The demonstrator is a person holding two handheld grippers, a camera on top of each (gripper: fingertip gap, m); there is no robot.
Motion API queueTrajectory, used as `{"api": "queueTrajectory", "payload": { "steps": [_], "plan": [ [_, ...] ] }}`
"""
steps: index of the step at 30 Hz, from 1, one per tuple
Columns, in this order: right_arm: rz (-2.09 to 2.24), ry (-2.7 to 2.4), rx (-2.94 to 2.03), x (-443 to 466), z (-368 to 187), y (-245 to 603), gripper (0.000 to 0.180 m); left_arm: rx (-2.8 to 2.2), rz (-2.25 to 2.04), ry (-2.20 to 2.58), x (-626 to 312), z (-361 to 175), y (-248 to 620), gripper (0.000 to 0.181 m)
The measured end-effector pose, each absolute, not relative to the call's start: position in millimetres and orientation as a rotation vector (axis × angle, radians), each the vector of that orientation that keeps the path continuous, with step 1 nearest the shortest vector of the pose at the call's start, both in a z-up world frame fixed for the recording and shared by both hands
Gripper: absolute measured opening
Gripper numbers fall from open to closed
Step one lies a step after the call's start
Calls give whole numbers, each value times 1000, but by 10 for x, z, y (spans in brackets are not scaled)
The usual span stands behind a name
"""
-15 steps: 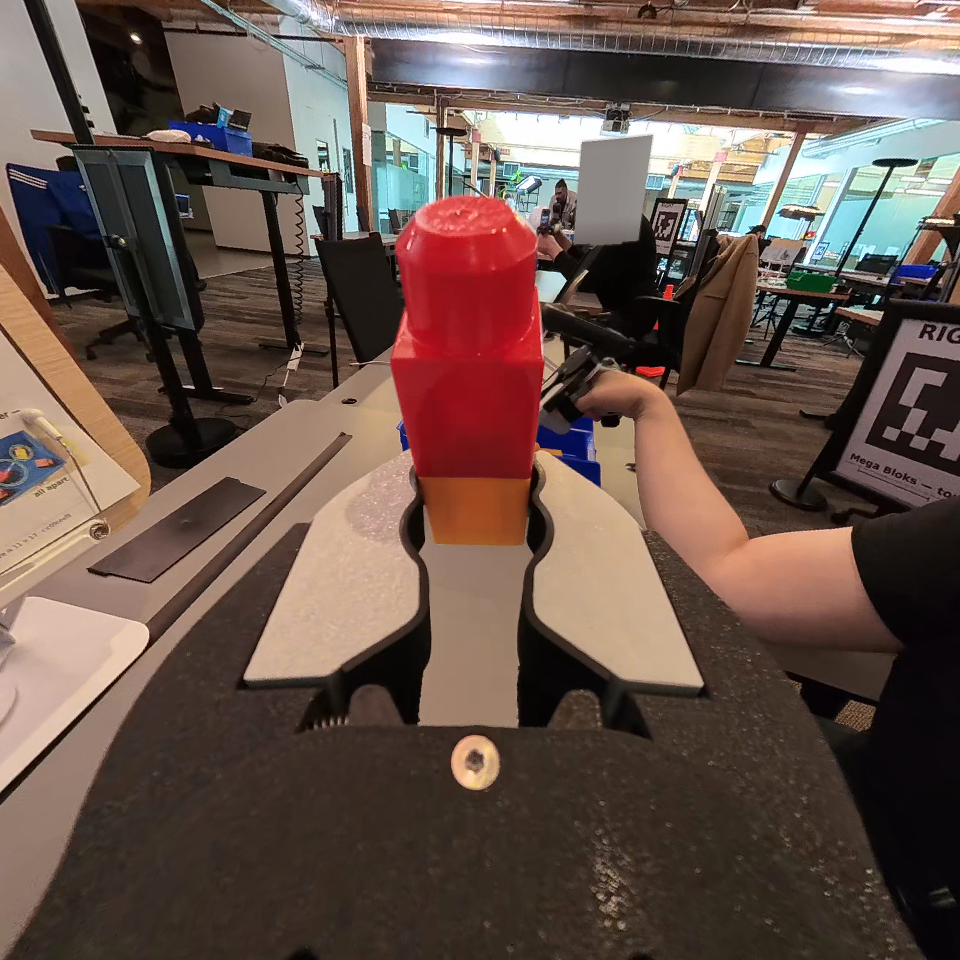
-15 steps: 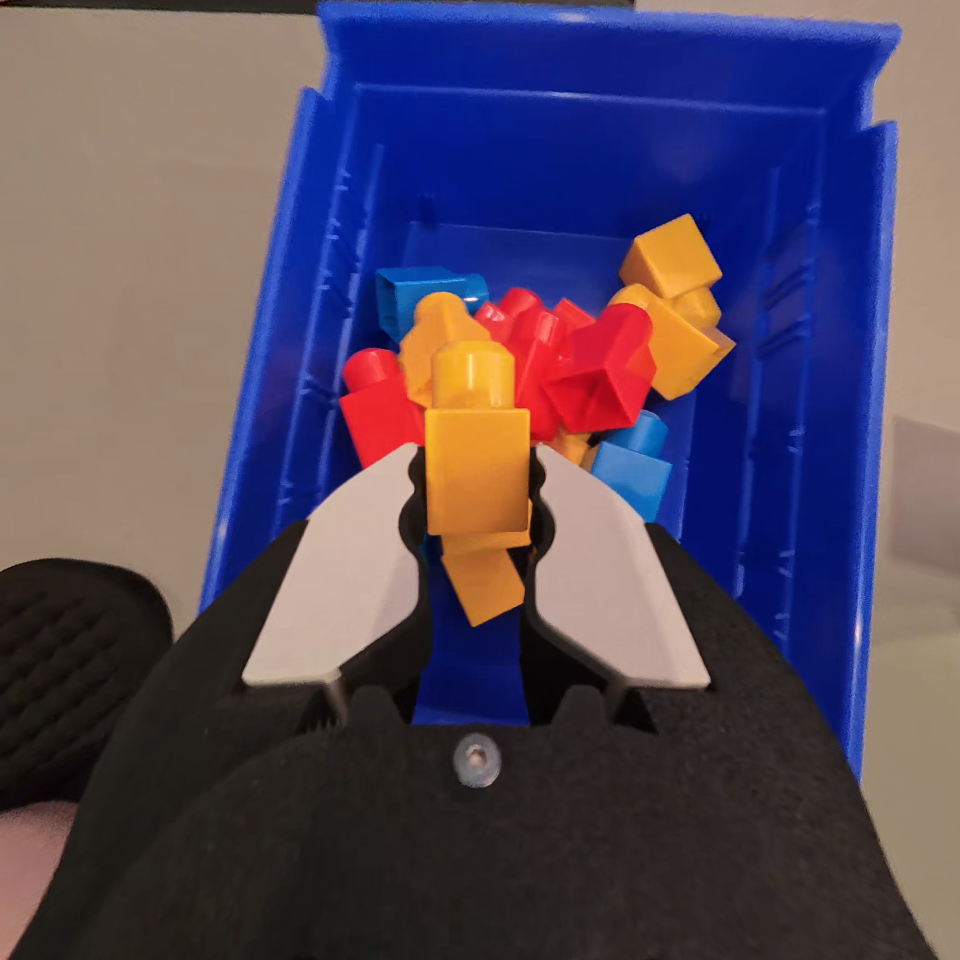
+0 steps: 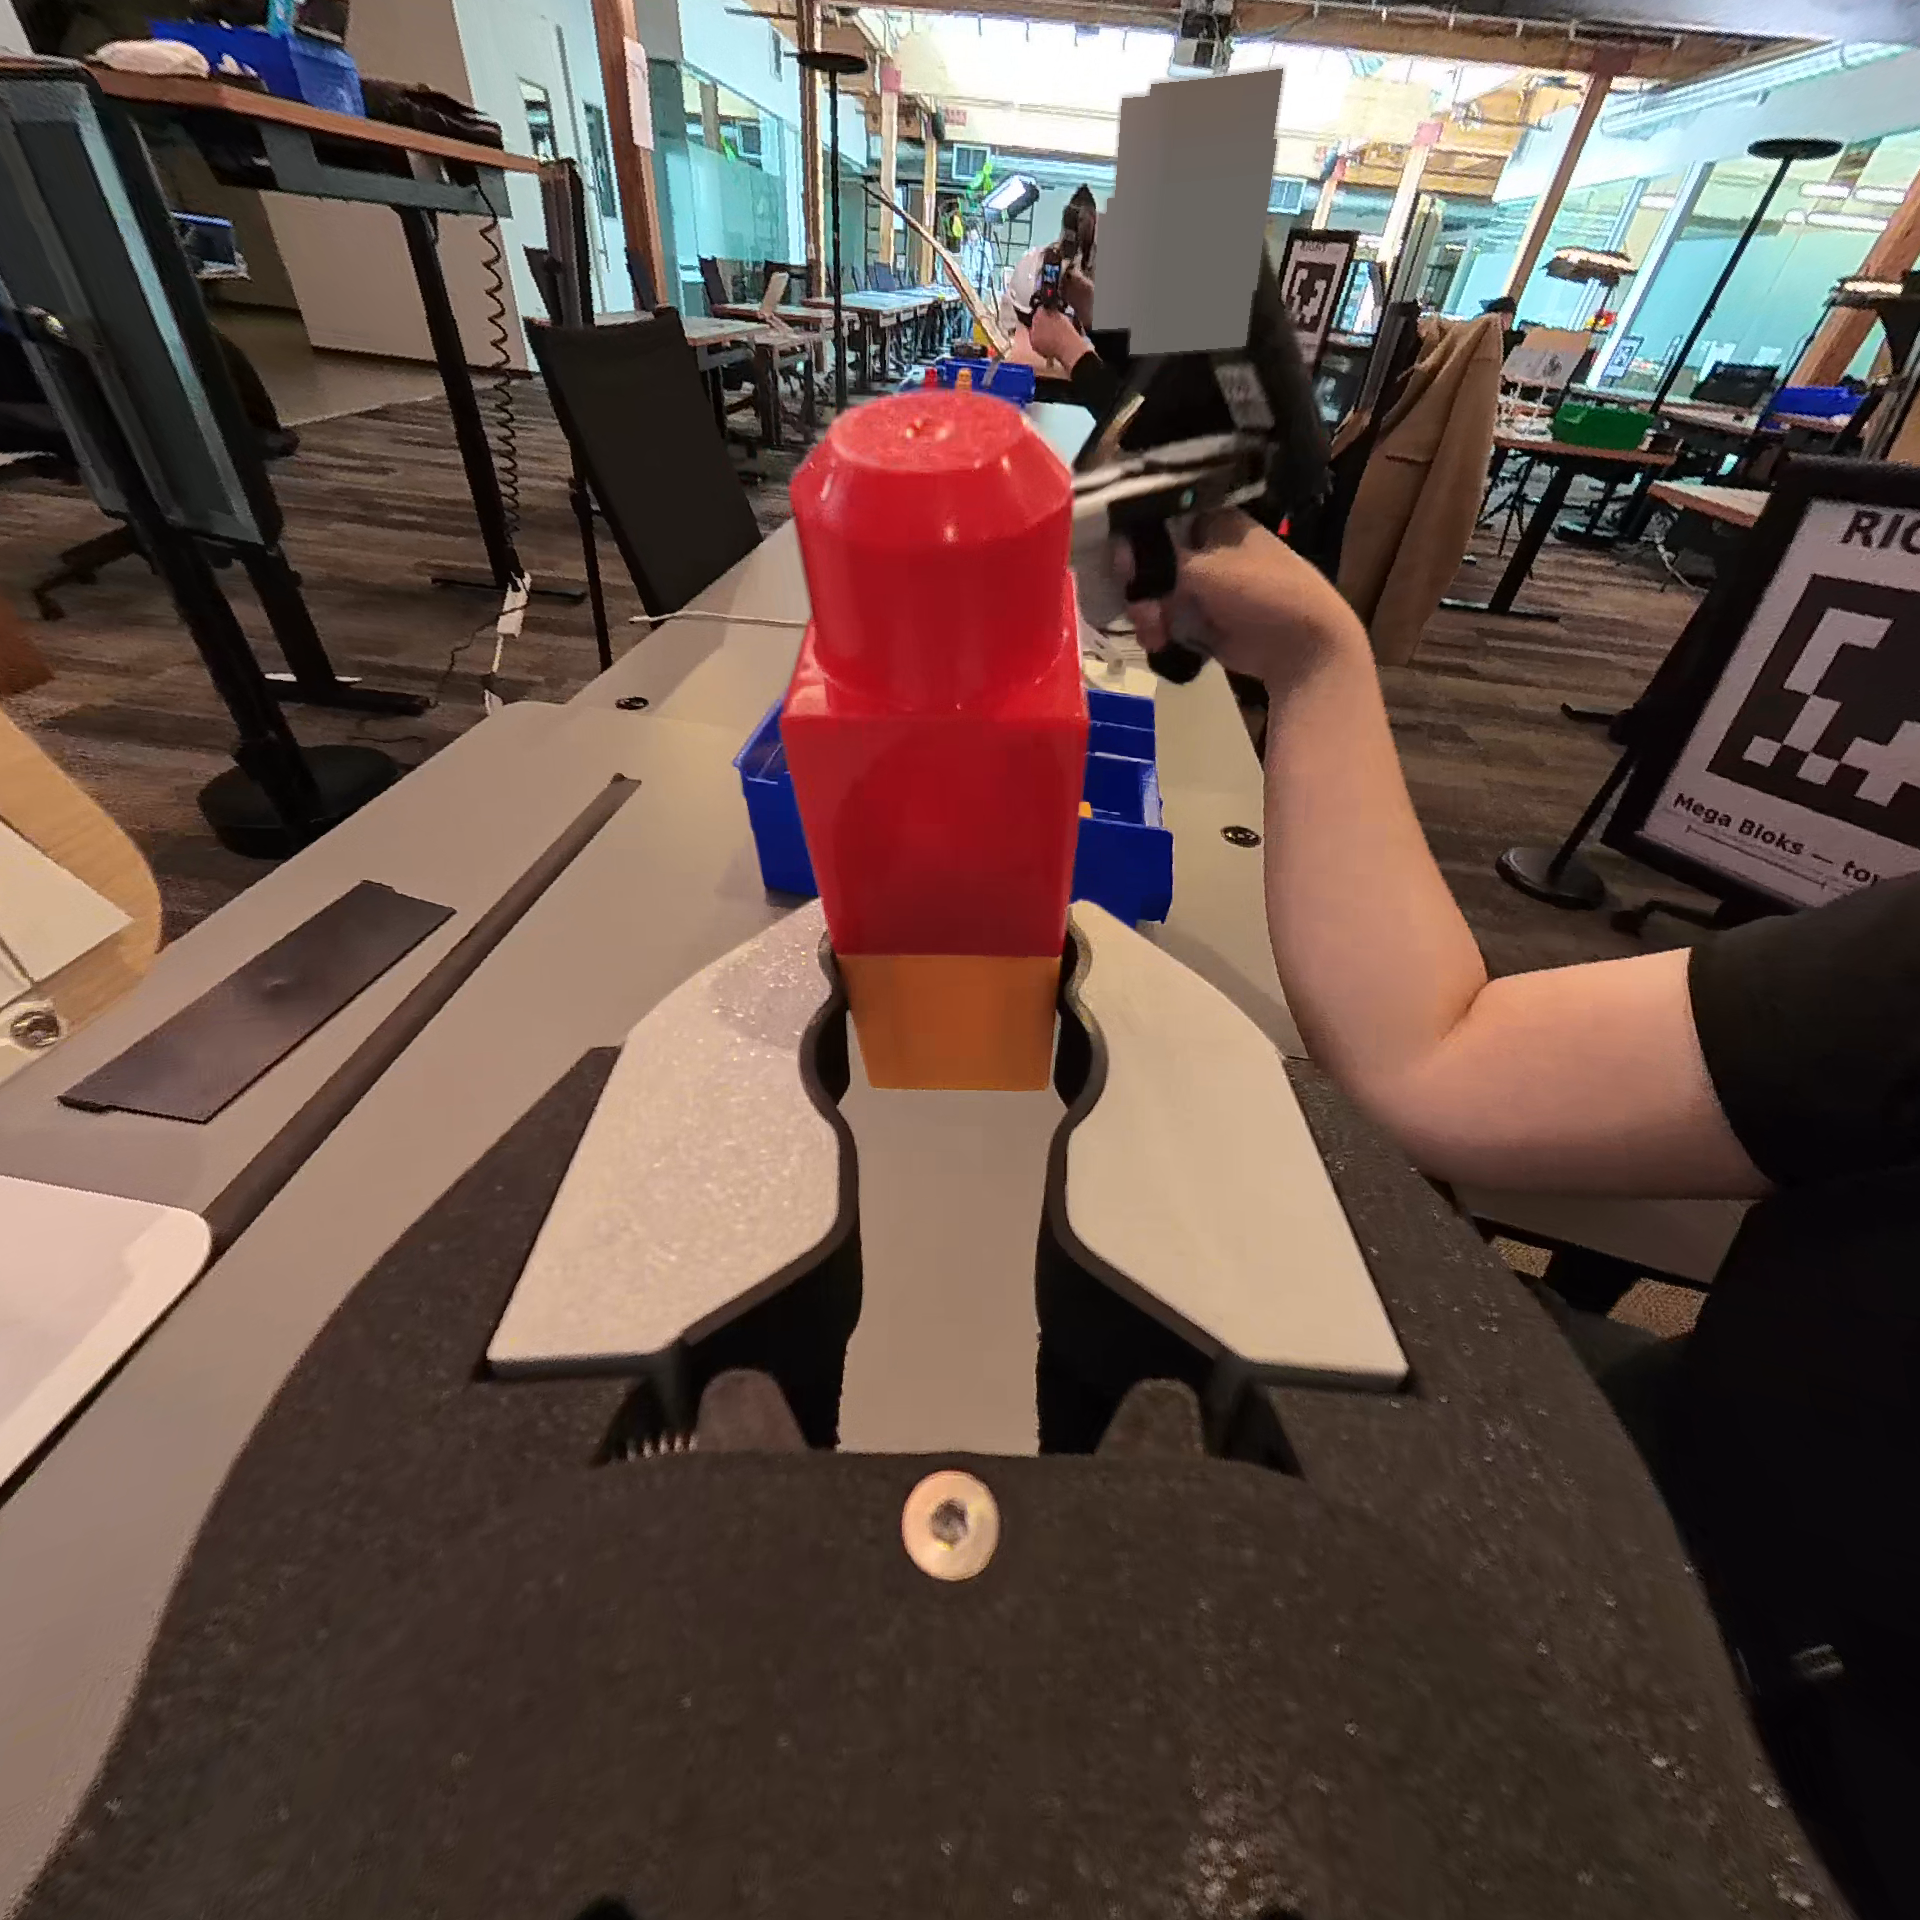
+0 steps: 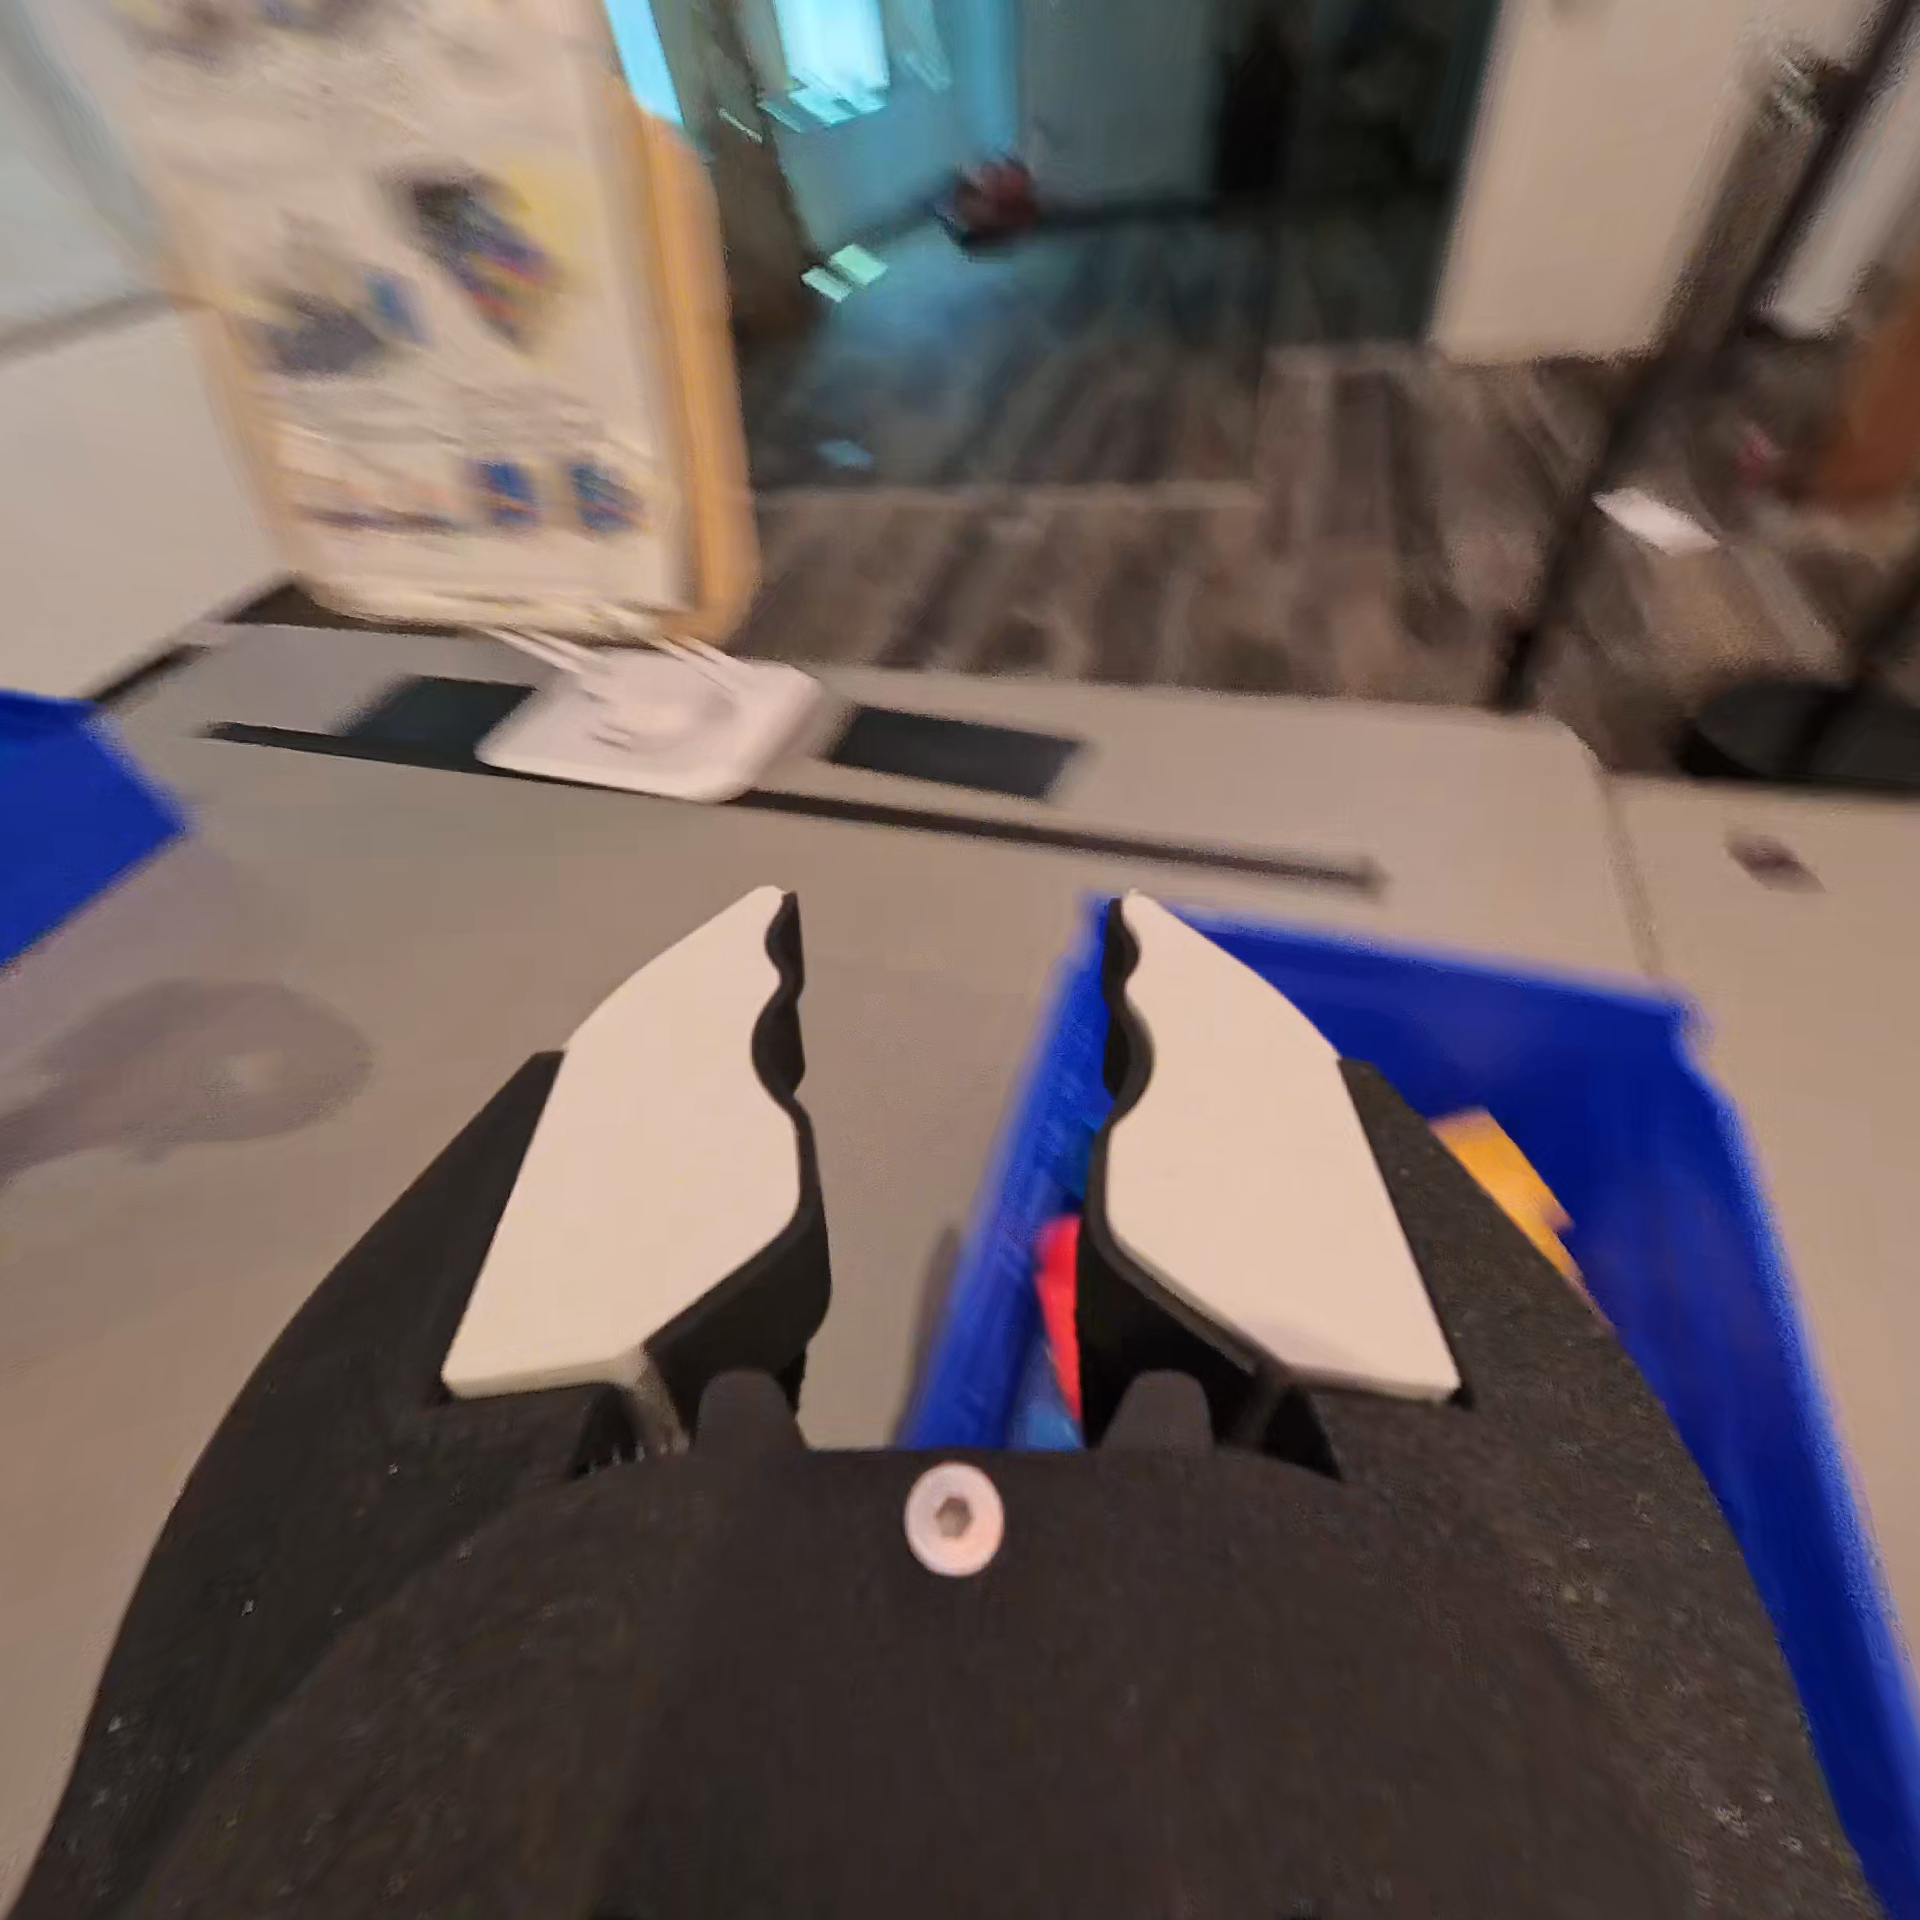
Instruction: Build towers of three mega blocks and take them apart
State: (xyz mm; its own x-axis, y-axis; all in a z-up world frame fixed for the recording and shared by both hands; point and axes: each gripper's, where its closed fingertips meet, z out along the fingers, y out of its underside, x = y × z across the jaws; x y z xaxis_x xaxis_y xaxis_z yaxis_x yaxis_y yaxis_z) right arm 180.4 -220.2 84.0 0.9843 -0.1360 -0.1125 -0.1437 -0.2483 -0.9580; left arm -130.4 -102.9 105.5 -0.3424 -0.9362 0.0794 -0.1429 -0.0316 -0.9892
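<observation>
The left gripper (image 3: 951,1023) is pinching a two-block tower while the right gripper (image 4: 951,925) is hanging spread apart with nothing in it.

In the left wrist view, the two fingers are pressing on the sides of an orange block (image 3: 951,1023), and a red block (image 3: 935,748) is sitting upright on top of it, with its round knob pointing up. Just behind the tower, a blue bin (image 3: 1127,852) is resting on the grey table (image 3: 644,935). To the right, a person's hand (image 3: 1242,603) is holding the other gripper up in the air, far above the bin. In the right wrist view, which is blurry, the pale fingers (image 4: 644,1143) are standing wide apart over the table, and the blue bin (image 4: 1558,1049) is lying just under the right finger, with red and orange blocks (image 4: 1060,1288) peeking out inside it.
</observation>
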Motion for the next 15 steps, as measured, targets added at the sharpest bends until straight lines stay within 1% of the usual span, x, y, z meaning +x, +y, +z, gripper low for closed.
{"api": "queueTrajectory", "payload": {
  "steps": [4, 7, 10, 12, 15],
  "plan": [
    [366, -351, -1619, 377, 1476, -1767, 55, -1164, -1468, 1593, -1245, 994, -1152, 36],
    [498, -592, -1536, -442, 1647, -1529, 52, -1178, -1424, 1630, -1199, 907, -1177, 36],
    [617, -695, -1559, -954, 1545, -1299, 55, -1190, -1414, 1658, -1167, 844, -1209, 36],
    [643, -732, -1641, -1108, 1353, -1160, 59, -1195, -1411, 1670, -1155, 816, -1225, 36],
    [687, -786, -1683, -1275, 1182, -1049, 61, -1200, -1400, 1692, -1144, 778, -1244, 36]
  ]
}}
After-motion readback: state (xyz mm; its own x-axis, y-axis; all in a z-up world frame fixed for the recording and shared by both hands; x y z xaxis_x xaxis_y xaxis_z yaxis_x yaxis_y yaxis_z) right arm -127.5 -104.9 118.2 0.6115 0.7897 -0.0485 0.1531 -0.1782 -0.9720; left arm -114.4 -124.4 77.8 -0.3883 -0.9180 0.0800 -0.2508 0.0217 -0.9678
